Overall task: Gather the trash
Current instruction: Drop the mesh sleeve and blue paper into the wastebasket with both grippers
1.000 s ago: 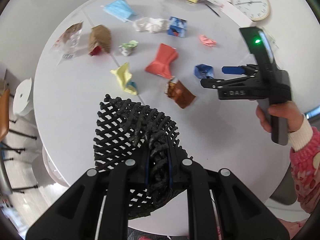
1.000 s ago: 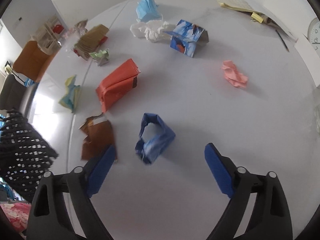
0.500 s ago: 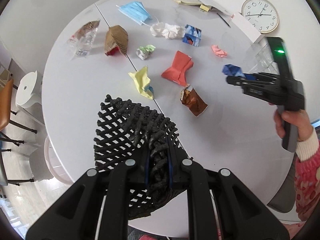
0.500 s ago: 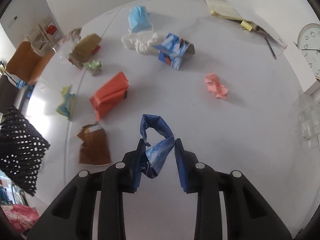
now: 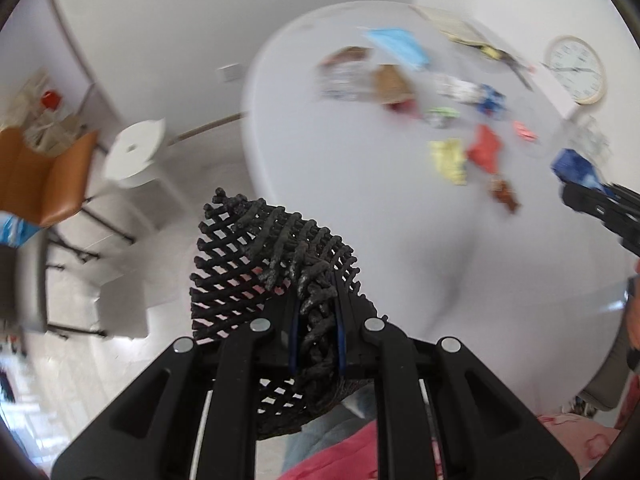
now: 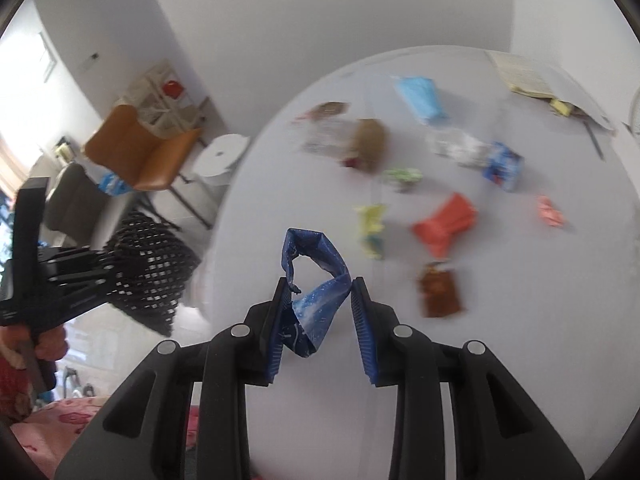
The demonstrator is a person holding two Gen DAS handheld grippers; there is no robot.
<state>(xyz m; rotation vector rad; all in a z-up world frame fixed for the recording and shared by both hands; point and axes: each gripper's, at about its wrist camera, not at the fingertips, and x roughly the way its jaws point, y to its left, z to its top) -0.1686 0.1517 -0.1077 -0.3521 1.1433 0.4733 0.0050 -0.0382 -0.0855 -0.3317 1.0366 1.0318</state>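
My right gripper (image 6: pixel 320 300) pinches a blue wrapper (image 6: pixel 316 280) above the round white table (image 6: pixel 280 168); my left gripper (image 5: pixel 316 312) clamps a black mesh bag (image 5: pixel 256 256); an orange chair (image 6: pixel 144 152) stands beside the table.

**Both grippers closed, each holding an item**

The left gripper (image 5: pixel 316 320) is pointing steeply downward, its jaws pinching a black mesh bag (image 5: pixel 264 256). The right gripper (image 6: pixel 320 312) is angling downward, its blue fingers (image 6: pixel 362 328) pressing a crumpled blue wrapper (image 6: pixel 316 304) from both sides; the jaws have just been easing slightly wider. A hand (image 6: pixel 44 340) in a pink patterned sleeve (image 6: pixel 16 384) is gripping the left gripper's handle.
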